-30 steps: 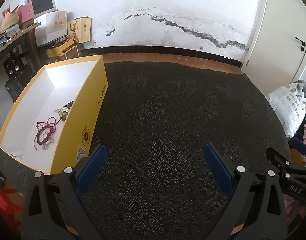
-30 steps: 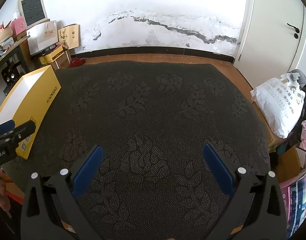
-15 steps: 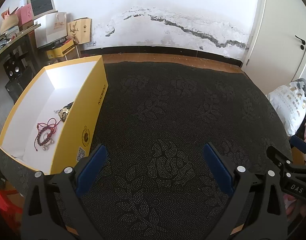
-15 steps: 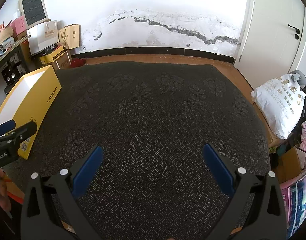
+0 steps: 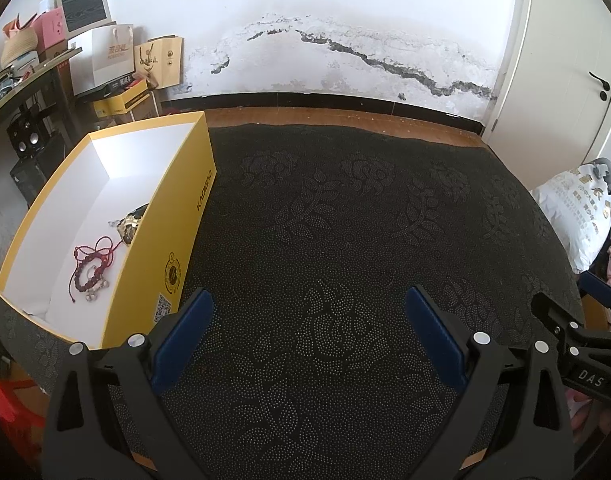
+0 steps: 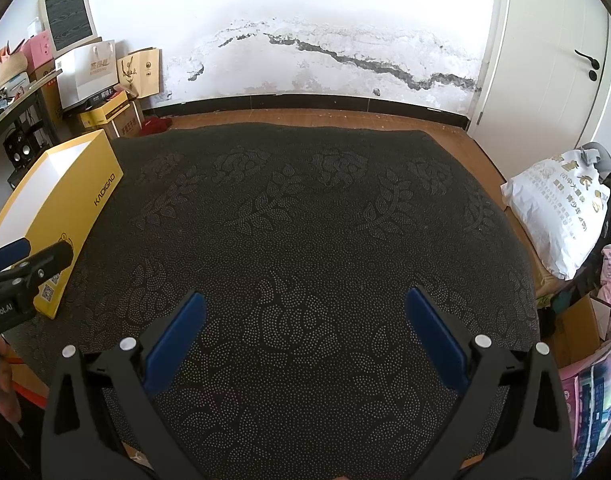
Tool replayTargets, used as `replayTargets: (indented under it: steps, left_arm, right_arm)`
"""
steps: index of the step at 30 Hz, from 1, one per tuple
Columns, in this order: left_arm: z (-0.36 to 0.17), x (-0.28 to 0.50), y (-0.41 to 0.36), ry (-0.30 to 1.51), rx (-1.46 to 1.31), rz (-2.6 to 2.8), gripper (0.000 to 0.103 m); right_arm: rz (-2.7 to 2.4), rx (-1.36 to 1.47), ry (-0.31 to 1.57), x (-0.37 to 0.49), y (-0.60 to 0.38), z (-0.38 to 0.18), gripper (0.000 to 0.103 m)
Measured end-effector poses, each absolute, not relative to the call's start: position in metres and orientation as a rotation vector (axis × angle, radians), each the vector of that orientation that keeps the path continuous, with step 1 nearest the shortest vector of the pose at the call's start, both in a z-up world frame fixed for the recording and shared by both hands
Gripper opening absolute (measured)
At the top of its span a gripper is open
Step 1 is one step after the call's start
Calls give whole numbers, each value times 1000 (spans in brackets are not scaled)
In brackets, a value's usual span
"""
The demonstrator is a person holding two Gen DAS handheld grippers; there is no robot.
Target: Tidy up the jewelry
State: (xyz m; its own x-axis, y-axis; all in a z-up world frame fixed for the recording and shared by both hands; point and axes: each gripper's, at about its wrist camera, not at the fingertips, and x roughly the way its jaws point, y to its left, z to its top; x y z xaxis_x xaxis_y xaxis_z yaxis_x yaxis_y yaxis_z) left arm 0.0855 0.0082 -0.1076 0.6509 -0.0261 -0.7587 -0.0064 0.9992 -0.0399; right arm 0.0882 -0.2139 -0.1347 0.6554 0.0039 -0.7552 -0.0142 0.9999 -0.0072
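Observation:
A yellow box [image 5: 167,216] with a white inside stands on the left of the dark patterned cloth [image 5: 345,240]. Inside it lie a red beaded bracelet [image 5: 91,270] with red cord and a gold-coloured piece [image 5: 129,224], partly hidden by the box wall. My left gripper [image 5: 307,304] is open and empty above the cloth, right of the box. My right gripper [image 6: 303,306] is open and empty over the middle of the cloth. The box also shows in the right wrist view [image 6: 65,216], with the left gripper's fingertips [image 6: 45,260] in front of it.
A white filled bag [image 6: 557,216] lies at the right edge. Paper bags and boxes [image 5: 117,60] stand at the back left beside a dark shelf. A white door [image 6: 565,60] is at the back right. Wooden floor [image 6: 305,120] borders the cloth's far edge.
Both views have shifted only slightly. The grippers stay open and nothing in the box has moved.

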Motion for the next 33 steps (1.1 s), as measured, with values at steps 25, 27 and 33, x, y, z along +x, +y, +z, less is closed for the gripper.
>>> replayTargets:
  steps: [25,27,33]
  left_arm:
    - [-108,86,7,865,-38,-25,97]
    - [-108,86,7,866,-39,-24,97]
    - [-108,88,7,882,-46,-29,97]
  right_arm:
    - [11,-19,853,88,-212,-134,97]
    - [11,-19,852,88,-212,-134,97]
    - [10,-20,850,88,-212,-133,97]
